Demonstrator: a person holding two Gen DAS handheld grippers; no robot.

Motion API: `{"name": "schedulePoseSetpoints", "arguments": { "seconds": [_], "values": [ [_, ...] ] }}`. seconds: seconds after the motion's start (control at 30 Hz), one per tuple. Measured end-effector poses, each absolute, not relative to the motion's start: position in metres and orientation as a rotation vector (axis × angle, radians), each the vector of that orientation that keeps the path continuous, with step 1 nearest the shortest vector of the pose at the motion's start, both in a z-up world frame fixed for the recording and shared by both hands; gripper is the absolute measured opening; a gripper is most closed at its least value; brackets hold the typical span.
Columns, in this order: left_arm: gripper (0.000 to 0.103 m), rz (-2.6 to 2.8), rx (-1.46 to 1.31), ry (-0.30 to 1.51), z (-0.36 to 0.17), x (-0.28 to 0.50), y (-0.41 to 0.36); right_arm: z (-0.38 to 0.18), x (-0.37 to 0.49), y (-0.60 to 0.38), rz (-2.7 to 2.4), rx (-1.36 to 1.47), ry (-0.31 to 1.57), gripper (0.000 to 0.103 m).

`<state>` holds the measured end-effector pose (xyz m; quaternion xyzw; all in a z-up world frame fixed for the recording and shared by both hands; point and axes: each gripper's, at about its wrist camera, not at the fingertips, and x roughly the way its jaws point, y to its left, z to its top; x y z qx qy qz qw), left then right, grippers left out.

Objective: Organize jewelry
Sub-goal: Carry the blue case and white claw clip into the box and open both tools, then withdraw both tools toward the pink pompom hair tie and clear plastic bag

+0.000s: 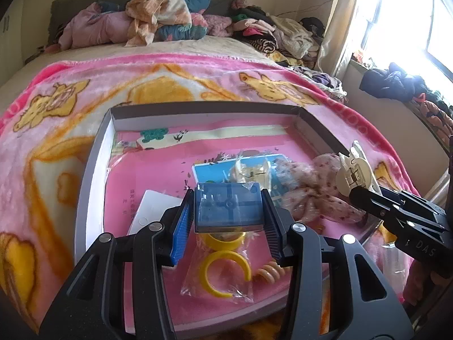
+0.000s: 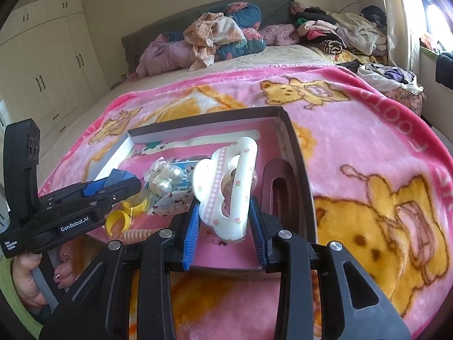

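Note:
A shallow box with a pink lining lies on the bed; it also shows in the right wrist view. My left gripper is shut on a small clear blue case, held above the box's near part. My right gripper is shut on a white hair claw clip, held above the box; the clip also shows in the left wrist view. Yellow rings in a clear bag, a coiled hair tie, a pearl piece and a dotted pink scrunchie lie inside.
A dark red hair clip lies by the box's right wall. A white card lies in the box at the left. The pink bear blanket covers the bed. Piled clothes and pillows sit at the headboard. A window is at the right.

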<state>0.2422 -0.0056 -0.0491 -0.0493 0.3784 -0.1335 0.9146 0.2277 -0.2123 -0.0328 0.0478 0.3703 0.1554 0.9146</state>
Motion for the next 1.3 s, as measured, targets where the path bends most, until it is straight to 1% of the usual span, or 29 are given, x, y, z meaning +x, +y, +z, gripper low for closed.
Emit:
{"name": "schedulePoseSetpoints", "arguments": {
  "seconds": [0.47,0.63,0.67,0.77,0.8,0.87,0.9,1.0,1.07,1.13,1.23,1.3],
  "values": [
    [0.037,-0.264,-0.109,0.793,-0.056,0.247,-0.002,-0.042,0.228,-0.202,0.329,0.070,0.784,0.034],
    [0.038,-0.266,-0.106,0.789,-0.055,0.246,-0.002,-0.040,0.223,-0.202,0.332,0.070,0.778,0.039],
    [0.039,-0.266,-0.105,0.788,-0.054,0.245,-0.002,-0.040,0.223,-0.202,0.331,0.071,0.776,0.039],
    [0.048,-0.267,-0.102,0.782,-0.051,0.243,-0.002,-0.038,0.220,-0.203,0.330,0.074,0.767,0.042],
    [0.049,-0.267,-0.100,0.781,-0.050,0.242,-0.002,-0.036,0.219,-0.204,0.331,0.076,0.763,0.044],
    [0.057,-0.264,-0.100,0.778,-0.048,0.241,-0.002,-0.034,0.216,-0.205,0.327,0.079,0.754,0.049],
    [0.058,-0.262,-0.100,0.774,-0.047,0.240,-0.002,-0.032,0.215,-0.205,0.324,0.081,0.748,0.052],
    [0.067,-0.254,-0.102,0.766,-0.043,0.237,0.000,-0.029,0.211,-0.208,0.318,0.084,0.736,0.055],
    [0.074,-0.247,-0.104,0.760,-0.040,0.235,0.001,-0.026,0.207,-0.211,0.314,0.093,0.725,0.060],
    [0.081,-0.242,-0.107,0.752,-0.038,0.232,0.003,-0.024,0.204,-0.213,0.308,0.101,0.716,0.066],
    [0.083,-0.230,-0.096,0.734,-0.033,0.226,0.004,-0.019,0.197,-0.217,0.295,0.105,0.699,0.071],
    [0.088,-0.230,-0.096,0.721,-0.029,0.221,0.005,-0.017,0.193,-0.219,0.288,0.105,0.688,0.074]
  ]
}}
